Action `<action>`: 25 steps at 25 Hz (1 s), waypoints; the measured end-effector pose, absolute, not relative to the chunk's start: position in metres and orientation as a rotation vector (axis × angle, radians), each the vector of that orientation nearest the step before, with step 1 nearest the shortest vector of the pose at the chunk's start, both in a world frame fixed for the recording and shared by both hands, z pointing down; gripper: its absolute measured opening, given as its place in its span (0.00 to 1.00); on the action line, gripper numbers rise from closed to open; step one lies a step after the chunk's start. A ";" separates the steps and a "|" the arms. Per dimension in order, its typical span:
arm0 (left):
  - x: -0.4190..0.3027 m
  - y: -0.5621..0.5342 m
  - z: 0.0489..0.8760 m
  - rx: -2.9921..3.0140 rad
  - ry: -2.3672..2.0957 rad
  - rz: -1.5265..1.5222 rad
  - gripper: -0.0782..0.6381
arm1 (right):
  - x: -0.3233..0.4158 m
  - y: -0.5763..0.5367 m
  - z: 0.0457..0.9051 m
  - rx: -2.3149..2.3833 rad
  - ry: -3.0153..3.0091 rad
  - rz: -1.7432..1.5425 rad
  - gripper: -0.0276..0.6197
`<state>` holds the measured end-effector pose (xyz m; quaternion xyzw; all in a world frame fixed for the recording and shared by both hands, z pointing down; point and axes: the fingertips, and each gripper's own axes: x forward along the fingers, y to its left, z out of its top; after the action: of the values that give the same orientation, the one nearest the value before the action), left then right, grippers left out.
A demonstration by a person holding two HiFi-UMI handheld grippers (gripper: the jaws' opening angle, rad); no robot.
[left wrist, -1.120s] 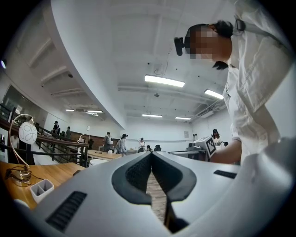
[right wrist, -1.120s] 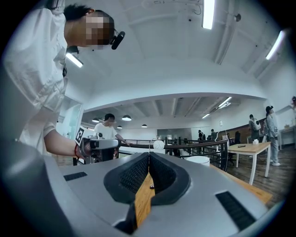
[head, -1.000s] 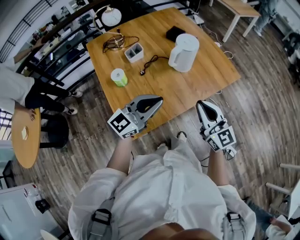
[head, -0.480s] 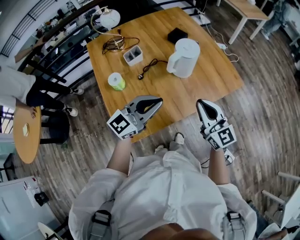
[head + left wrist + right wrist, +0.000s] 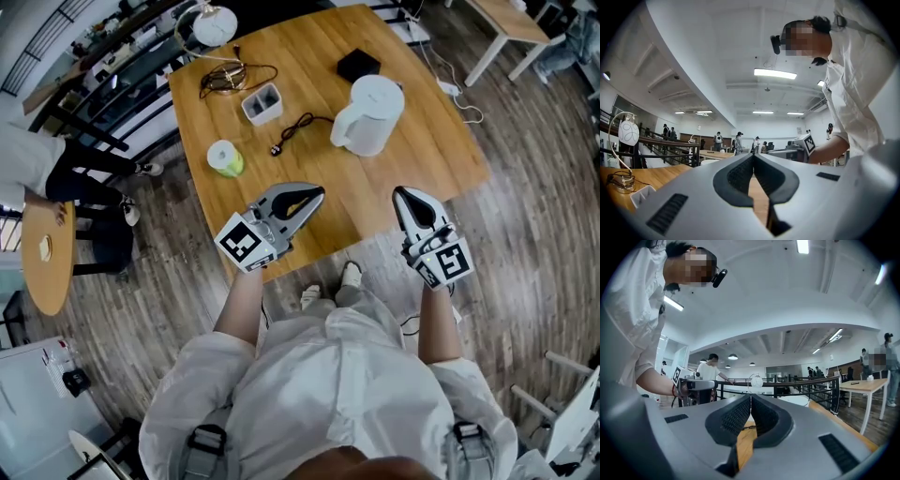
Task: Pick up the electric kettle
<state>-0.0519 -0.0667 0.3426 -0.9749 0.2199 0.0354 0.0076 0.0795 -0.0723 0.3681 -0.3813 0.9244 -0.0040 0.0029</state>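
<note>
Since both claws are pressed fully together with nothing between them, neither has a hold on anything: the left claw (image 5: 314,195) and the right claw (image 5: 405,194) hang side by side, their tips just over the near edge of the wooden surface (image 5: 412,159). The electric kettle (image 5: 367,114) stands upright on that surface with its lid down, well apart from both, at about 1 o'clock from the left claw and 11 o'clock from the right. Its white shell looks hard, smooth and rigid, so it should not give under pressure but could slide between the pads. The round body also seems too broad to pinch. How heavy it is depends on whether water is inside, which cannot be told from here. A stub juts from the kettle at its 8 o'clock side, but whether that is the handle or the spout is not clear. The handle would be the sound place to grip, high up so the body hangs plumb, and the claw must open first. A black cord (image 5: 298,127) lies just beside the kettle at 9 o'clock; a lift should watch for it trailing.
</note>
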 end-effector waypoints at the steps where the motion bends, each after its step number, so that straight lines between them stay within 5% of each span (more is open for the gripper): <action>1: -0.051 -0.072 0.346 -3.047 0.696 0.110 0.12 | 0.081 -0.077 0.371 -1.195 2.898 -0.019 0.06; 25: -0.052 -0.214 0.420 -3.038 0.859 0.109 0.12 | 0.077 -0.156 0.427 -1.254 2.907 -0.119 0.06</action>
<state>-0.0521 -0.2136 0.4202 -0.9616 0.2720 0.0345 -0.0086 0.0773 -0.1564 0.4269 -0.3959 0.9174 -0.0375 -0.0132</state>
